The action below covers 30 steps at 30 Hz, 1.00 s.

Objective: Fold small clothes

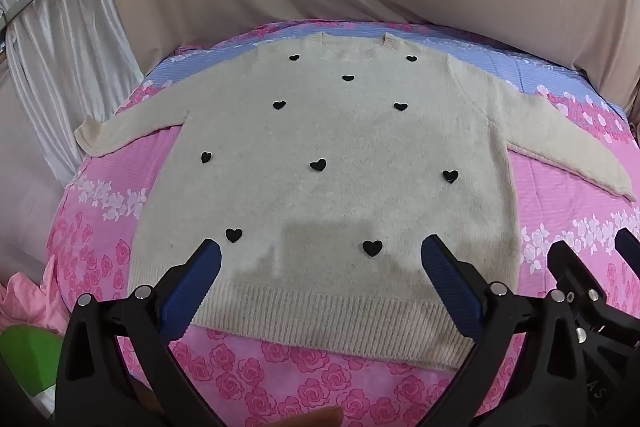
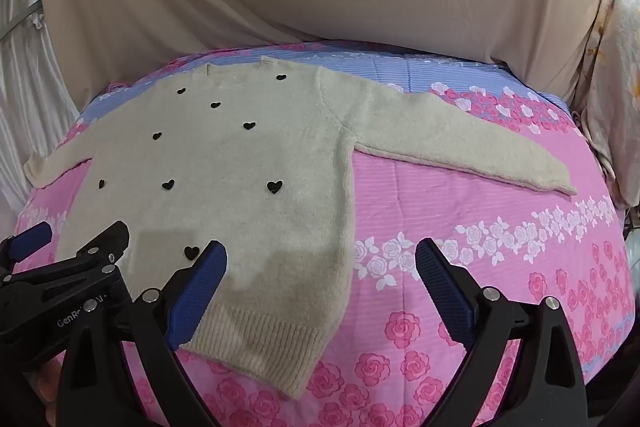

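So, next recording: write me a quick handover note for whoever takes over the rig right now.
Left gripper: open, empty, above the sweater's hem.
Right gripper: open, empty, above the hem's right corner.
Cream sweater with black hearts lies flat, front up, on the pink floral bedspread, both sleeves spread out to the sides.
Done: sweater laid out; no fold made.
Left: fold in the sleeves, then fold the body.

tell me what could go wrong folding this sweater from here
1. The sweater is thick and fuzzy, so the open left gripper might pinch both layers at the ribbed hem, or snag it.
2. The right sleeve stretches far out over the bedspread; folded carelessly, it may bunch or drag.
3. The right gripper straddles the sweater's side edge, so it could also catch the bedspread.
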Motion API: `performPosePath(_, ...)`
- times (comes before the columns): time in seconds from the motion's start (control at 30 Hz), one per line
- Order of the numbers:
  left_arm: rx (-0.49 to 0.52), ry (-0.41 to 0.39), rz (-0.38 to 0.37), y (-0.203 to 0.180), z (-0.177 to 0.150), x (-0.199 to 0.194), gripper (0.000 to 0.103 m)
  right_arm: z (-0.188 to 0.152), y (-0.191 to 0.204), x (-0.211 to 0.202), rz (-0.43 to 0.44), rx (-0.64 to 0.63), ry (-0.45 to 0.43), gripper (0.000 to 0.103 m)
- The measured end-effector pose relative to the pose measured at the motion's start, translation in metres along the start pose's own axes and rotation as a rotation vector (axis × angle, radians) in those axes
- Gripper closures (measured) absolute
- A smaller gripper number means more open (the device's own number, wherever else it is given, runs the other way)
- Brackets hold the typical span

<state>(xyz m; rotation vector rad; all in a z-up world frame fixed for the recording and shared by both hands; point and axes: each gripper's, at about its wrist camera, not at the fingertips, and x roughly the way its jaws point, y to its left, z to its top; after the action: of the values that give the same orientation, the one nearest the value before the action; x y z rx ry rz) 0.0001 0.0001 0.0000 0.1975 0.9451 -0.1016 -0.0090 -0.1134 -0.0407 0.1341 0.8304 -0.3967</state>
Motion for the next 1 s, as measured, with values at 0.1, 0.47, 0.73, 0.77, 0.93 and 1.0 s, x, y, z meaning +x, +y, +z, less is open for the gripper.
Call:
performPosePath(0.1, 0.002, -0.001, 0.005, -0.0004, -0.0001, 0.0, 0.005, -0.0002, -0.0012, 0.0006, 0.004, 0.002, 0.003, 0.009)
performPosePath(0.47, -0.005, 0.005, -0.005, -0.0003, -0.003, -0.0013, 0.005, 0.0064, -0.0026, 0.0052, 0.0, 0.003, 0.007, 0.009)
performPosePath(0.73, -0.014, 0.014, -0.012, 0.0018, -0.0025, 0.0053, 0.005, 0.002, -0.0007, 0.0036, 0.001, -0.004, 0.004, 0.009)
performPosePath(0.77, -0.014, 0.014, -0.012, 0.0014, -0.0025, 0.0054, 0.005, 0.0021, -0.0005, 0.004, 0.001, -0.005, 0.004, 0.009)
performPosePath(0.93, -0.014, 0.015, -0.013, 0.0012, -0.004, 0.0059, 0.005, 0.0023, -0.0007, 0.0036, 0.001, -0.004, 0.004, 0.009)
performPosePath(1.0, -0.017, 0.017, -0.013, 0.0011, -0.0047, 0.0072, 0.005, 0.0024, -0.0004, 0.0045, 0.002, -0.004, 0.005, 0.009)
